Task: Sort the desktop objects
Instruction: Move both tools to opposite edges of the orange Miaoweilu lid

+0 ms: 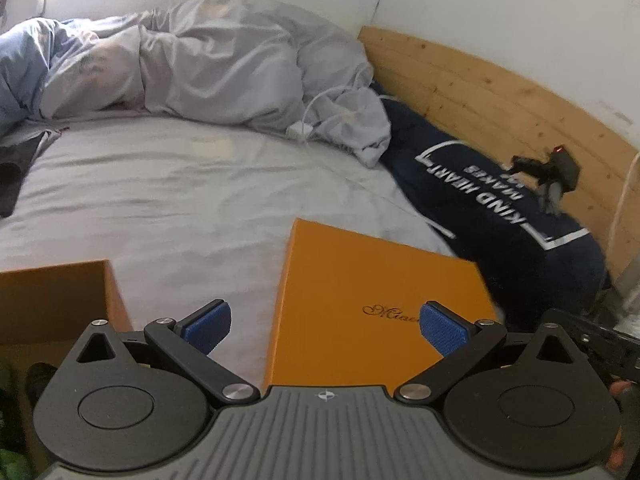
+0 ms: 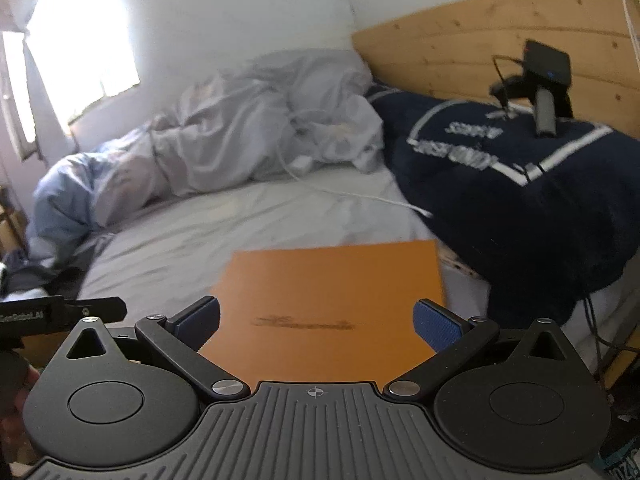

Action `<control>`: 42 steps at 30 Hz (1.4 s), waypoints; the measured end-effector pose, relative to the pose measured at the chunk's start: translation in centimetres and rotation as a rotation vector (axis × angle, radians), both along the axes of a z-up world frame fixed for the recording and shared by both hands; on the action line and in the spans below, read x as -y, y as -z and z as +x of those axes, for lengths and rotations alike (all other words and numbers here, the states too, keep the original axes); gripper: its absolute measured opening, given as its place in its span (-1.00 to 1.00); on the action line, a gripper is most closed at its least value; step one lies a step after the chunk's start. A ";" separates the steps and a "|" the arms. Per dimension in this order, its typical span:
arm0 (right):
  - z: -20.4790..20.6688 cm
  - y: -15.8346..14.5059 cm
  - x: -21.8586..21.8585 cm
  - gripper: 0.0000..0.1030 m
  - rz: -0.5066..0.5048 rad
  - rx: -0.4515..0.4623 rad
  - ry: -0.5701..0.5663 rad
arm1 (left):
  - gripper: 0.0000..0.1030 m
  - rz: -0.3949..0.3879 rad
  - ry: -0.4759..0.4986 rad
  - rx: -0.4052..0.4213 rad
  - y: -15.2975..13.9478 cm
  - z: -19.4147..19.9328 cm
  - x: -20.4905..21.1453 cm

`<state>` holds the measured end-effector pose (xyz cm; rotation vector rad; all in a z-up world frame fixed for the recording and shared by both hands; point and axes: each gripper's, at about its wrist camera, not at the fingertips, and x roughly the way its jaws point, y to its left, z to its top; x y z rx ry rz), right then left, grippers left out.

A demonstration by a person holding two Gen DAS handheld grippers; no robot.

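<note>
Orange lid [image 1: 372,304] flat on bed [image 1: 180,200], long axis running away toward headboard [image 1: 500,96]. Open orange box [image 1: 60,300] left, contents possibly nothing, poorly seen. Left gripper [image 1: 324,326] and right gripper [image 2: 316,322]: jaws spread, unladen.

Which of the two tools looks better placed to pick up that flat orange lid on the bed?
Probably the right tool: the orange lid sits centred between its open fingers. The left tool is also open, but the lid lies off toward its right finger.
</note>
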<state>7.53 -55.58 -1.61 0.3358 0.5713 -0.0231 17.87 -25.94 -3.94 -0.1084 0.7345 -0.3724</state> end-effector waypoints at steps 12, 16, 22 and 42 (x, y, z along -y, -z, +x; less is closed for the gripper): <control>3.6 6.2 5.3 1.00 0.079 -0.111 0.041 | 1.00 0.048 -0.027 -0.137 5.3 3.8 2.1; 3.5 7.1 5.3 0.97 0.098 -0.136 0.053 | 0.93 0.085 -0.013 -0.144 6.3 4.0 2.4; 2.7 7.7 4.6 0.90 0.114 -0.156 0.063 | 0.64 0.103 0.005 -0.177 7.6 4.3 2.4; 2.7 9.5 5.1 0.70 0.145 -0.229 0.081 | 0.60 0.019 0.004 -0.192 8.8 5.3 2.2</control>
